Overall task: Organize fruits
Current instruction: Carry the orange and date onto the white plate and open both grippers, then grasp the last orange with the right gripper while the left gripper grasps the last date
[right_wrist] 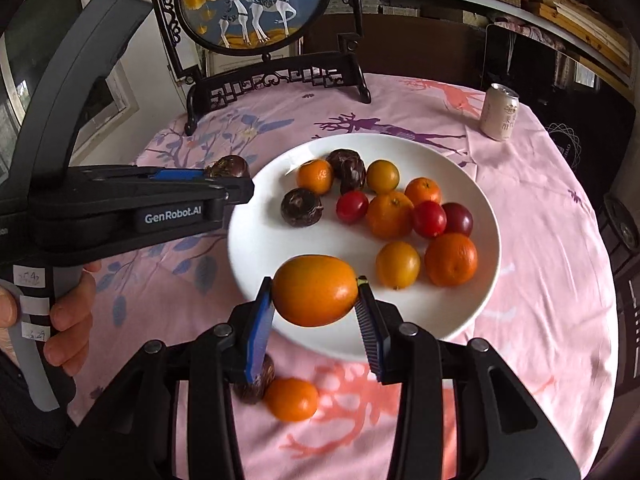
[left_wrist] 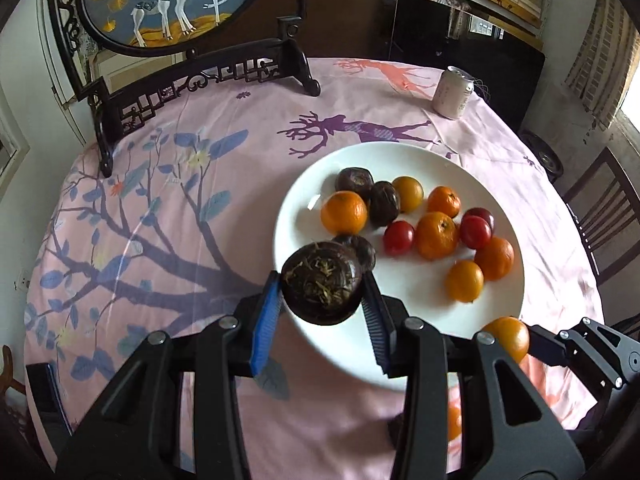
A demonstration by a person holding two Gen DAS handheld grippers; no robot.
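Your left gripper (left_wrist: 323,294) is closed on a dark round fruit (left_wrist: 322,282) above the plate (left_wrist: 400,160) rim; your right gripper (right_wrist: 316,300) pinches an oval orange fruit (right_wrist: 315,290) by its ends, long axis crosswise between the pads. That end-on hold may slip; released fruit may roll off onto the surface (right_wrist: 540,320).

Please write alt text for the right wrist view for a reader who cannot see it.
The right hand-held gripper grips an orange fruit above the near rim of a white plate of mixed fruit; the left hand-held gripper holds a dark fruit beside it.
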